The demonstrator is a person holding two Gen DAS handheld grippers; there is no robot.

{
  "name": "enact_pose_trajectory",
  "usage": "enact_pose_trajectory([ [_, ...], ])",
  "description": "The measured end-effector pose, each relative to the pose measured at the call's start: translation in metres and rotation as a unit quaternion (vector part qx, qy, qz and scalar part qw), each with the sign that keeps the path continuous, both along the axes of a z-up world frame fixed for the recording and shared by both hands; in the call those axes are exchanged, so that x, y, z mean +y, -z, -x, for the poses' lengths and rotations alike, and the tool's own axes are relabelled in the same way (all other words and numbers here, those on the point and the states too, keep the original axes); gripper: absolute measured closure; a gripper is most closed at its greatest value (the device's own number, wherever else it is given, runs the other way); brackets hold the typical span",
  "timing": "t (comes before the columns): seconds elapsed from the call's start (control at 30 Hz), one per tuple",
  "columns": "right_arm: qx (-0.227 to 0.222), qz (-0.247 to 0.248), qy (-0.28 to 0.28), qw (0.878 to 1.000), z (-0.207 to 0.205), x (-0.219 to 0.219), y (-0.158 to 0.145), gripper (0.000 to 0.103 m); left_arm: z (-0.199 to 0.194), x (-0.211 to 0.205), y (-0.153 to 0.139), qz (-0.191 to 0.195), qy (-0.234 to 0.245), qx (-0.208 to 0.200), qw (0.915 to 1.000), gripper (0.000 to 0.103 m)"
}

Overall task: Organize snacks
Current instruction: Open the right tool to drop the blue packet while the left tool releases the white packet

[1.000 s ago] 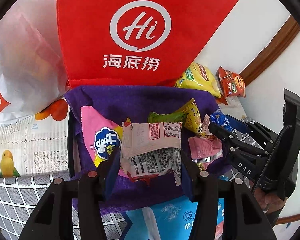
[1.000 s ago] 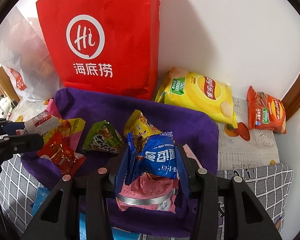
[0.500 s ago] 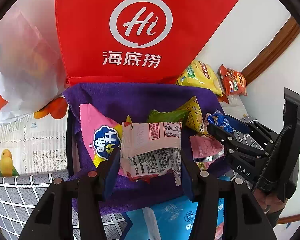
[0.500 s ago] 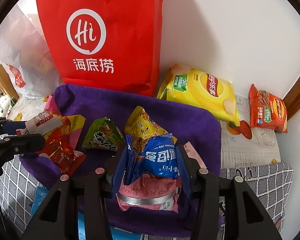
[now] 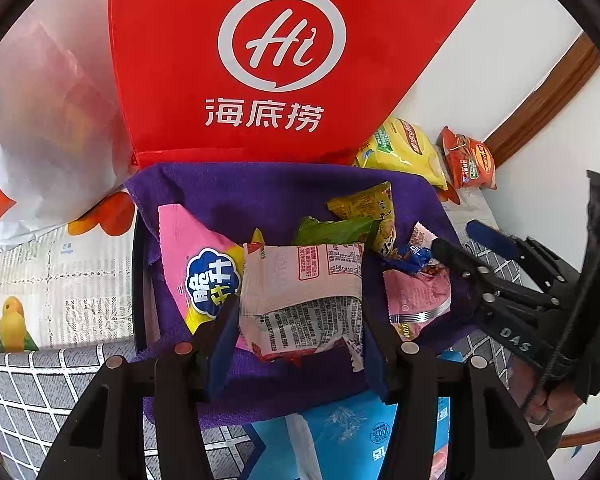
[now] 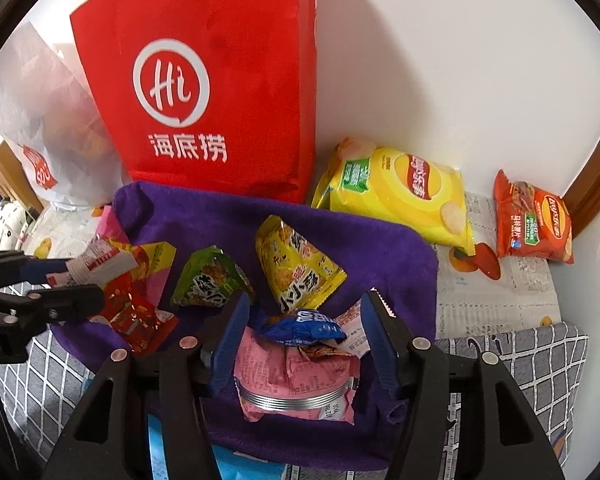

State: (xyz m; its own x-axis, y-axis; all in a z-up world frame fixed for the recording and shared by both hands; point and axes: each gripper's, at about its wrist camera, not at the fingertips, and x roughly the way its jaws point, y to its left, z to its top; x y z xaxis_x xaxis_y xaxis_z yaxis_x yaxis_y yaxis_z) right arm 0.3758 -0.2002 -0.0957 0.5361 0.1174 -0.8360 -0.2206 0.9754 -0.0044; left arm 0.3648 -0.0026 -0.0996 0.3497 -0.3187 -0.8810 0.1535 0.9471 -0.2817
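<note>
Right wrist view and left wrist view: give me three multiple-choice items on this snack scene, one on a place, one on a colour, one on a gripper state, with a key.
1. Where does the yellow chip bag lie?
A. on the purple cloth
B. beside the red bag, against the wall
C. inside the red bag

2. What colour is the cloth under the small snacks?
A. purple
B. green
C. white

3. How is the left hand-held gripper?
A. open and empty
B. shut on a printed snack packet
C. out of view

Key: 1 B, it rests off the cloth beside the red bag; 2 A, plainly purple; 3 B, both pads press the snack packet.
</note>
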Motion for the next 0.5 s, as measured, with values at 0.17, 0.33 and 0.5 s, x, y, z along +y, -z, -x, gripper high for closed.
enact_pose_trajectory([
  [0.17,-0.013,-0.004,0.0,1.0,0.004,-0.001,-0.009,0.045,-0.001,-0.003,0.002,-0.003,0.002,0.001,1.0,0.048],
  [0.33,-0.024,-0.006,-0.001,1.0,0.008,-0.001,-0.017,0.045,-0.001,-0.005,0.002,-0.007,-0.002,-0.005,1.0,0.048],
  [0.5,-0.032,-0.01,-0.001,0.999,0.012,-0.002,-0.023,0.045,0.0,-0.005,0.0,-0.009,-0.005,-0.01,0.9999,0.047],
])
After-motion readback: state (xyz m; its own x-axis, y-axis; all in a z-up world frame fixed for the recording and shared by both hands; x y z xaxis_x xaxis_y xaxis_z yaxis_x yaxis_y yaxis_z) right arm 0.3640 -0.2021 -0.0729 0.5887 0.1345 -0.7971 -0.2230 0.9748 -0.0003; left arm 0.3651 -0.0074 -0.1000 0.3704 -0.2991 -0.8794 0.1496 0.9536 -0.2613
